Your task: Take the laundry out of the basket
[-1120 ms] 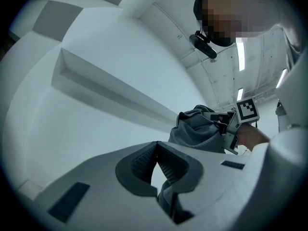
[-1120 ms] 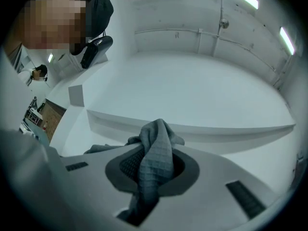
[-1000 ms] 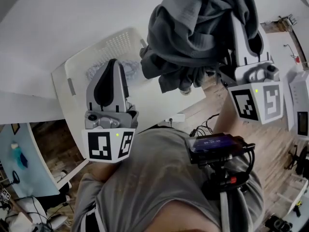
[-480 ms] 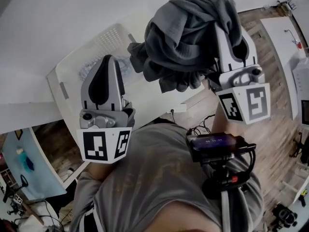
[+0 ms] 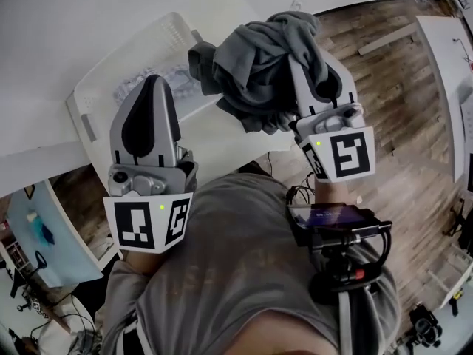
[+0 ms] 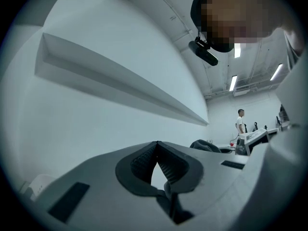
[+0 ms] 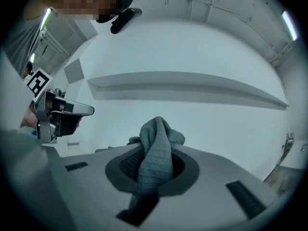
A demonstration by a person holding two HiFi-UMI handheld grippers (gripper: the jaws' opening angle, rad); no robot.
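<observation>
A white laundry basket (image 5: 83, 118) stands on the white table at upper left, with light patterned laundry (image 5: 168, 75) inside. My right gripper (image 5: 295, 58) is shut on a bunched dark grey garment (image 5: 257, 65), held up in the air right of the basket. In the right gripper view the grey garment (image 7: 157, 131) is pinched between the pads and stands up above my right gripper (image 7: 153, 159). My left gripper (image 5: 151, 81) hovers over the basket's near side. In its own view my left gripper (image 6: 157, 146) has its tips together, nothing between them.
The white table (image 5: 229, 145) ends at a corner near my body. Wooden floor (image 5: 399, 124) lies to the right, with another white table (image 5: 448, 58) at the far right edge. A black device (image 5: 332, 219) sits on my chest. A person (image 6: 239, 121) stands far off.
The right gripper with the grey garment has shifted left and lower in view, nearer my body. The left gripper has drifted slightly left. Both stay shut.
</observation>
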